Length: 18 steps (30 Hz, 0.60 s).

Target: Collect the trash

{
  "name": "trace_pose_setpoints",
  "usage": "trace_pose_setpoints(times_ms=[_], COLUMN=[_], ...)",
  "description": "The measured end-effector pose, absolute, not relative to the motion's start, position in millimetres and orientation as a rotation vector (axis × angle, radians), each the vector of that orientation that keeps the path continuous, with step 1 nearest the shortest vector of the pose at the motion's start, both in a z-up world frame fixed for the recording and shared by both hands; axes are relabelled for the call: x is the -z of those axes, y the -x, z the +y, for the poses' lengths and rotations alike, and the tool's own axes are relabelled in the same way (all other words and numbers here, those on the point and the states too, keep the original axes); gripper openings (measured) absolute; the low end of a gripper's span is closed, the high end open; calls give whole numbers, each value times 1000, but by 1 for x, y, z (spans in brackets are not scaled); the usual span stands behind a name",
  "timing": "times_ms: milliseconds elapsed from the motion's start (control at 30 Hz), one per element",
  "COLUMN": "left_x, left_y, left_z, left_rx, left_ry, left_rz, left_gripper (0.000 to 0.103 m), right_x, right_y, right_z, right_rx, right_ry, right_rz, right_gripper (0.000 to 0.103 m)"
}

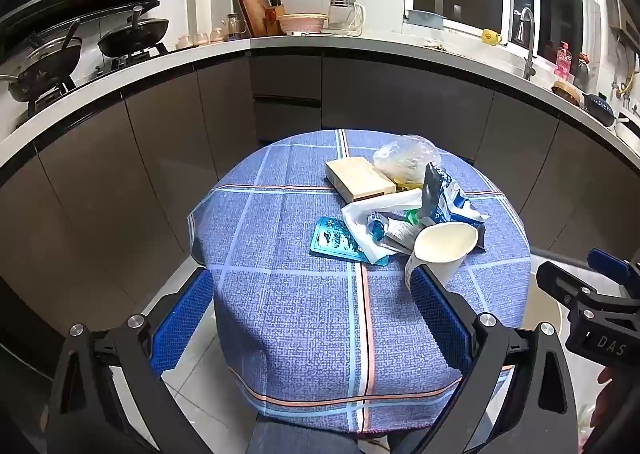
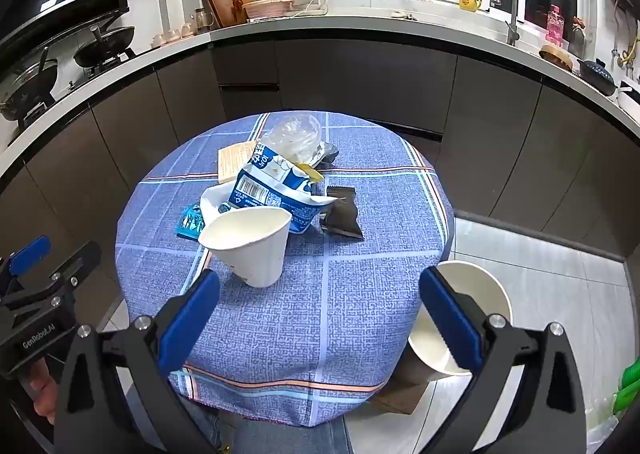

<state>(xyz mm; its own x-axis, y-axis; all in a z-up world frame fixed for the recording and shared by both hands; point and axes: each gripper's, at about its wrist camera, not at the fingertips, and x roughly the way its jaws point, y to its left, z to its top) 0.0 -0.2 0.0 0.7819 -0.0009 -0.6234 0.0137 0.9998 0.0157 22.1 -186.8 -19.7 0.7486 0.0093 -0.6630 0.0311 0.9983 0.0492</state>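
Trash pile (image 2: 276, 181) untouched mid-table, just behind paper cup (image 2: 250, 242). Left gripper (image 1: 312, 318) and right gripper (image 2: 320, 314) both apart, empty. Next: clamp cup, carry to bin (image 2: 480, 282) beside table.

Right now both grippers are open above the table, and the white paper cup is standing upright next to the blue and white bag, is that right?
Not quite. The white paper cup lies tipped on its side, mouth facing the camera, as the right wrist view shows. The rest holds: the left gripper and right gripper are open, and the cup sits beside the blue and white bag.
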Motion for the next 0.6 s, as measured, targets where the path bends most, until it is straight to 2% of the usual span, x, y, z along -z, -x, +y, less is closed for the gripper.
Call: trace_pose_setpoints(times_ms=[600], left_x=[5], left_y=[-1], left_z=[-3], left_rx=[10], left_ry=[-13], left_rz=[678], left_gripper=[95], right_x=[13], right_y=[-19], right_z=[-193], right_rx=[20], right_ry=[-76], right_rz=[708], right_gripper=[100])
